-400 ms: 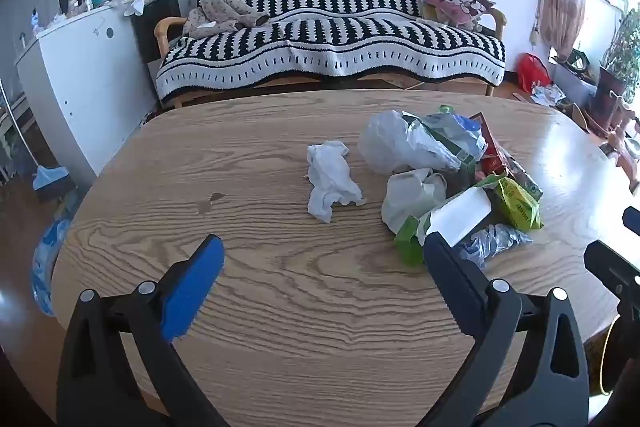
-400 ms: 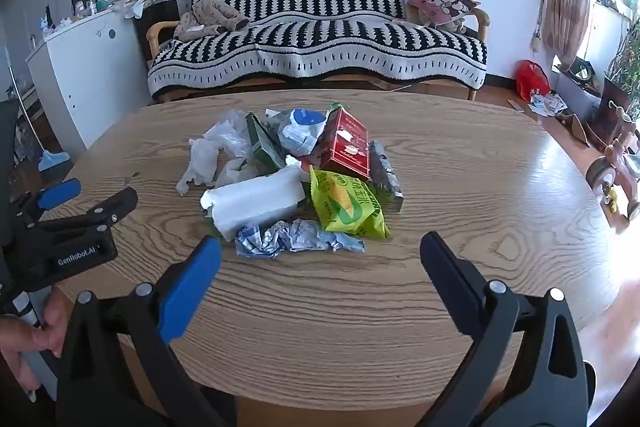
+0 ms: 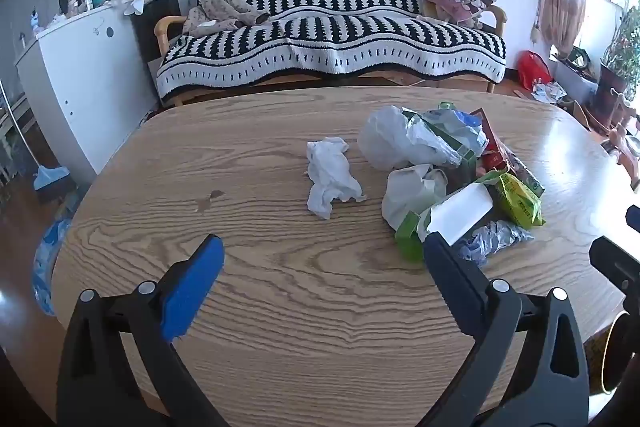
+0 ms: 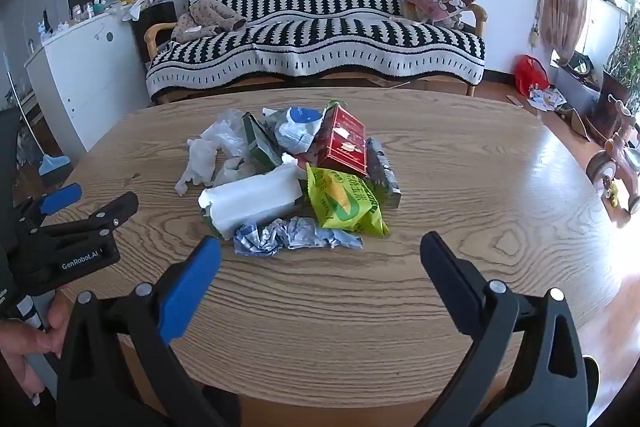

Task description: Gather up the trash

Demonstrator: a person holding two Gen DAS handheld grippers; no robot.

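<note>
A pile of trash lies on the oval wooden table [image 4: 460, 187]: a red box [image 4: 344, 143], a yellow-green snack bag [image 4: 344, 203], a white wrapper [image 4: 252, 199], crumpled blue-white paper [image 4: 292, 237], and a white crumpled tissue [image 3: 330, 177] set apart to the left of the pile. My left gripper [image 3: 322, 267] is open and empty over the near table, short of the tissue. My right gripper [image 4: 320, 263] is open and empty, just short of the crumpled paper. The left gripper also shows at the left edge of the right wrist view [image 4: 86, 205].
A striped sofa [image 3: 332, 47] stands behind the table. A white cabinet [image 3: 84, 75] is at the left. A red bag [image 4: 530, 73], a potted plant and a toy tricycle [image 4: 616, 163] are on the floor at the right.
Both grippers have shifted only very slightly; the trash has not moved.
</note>
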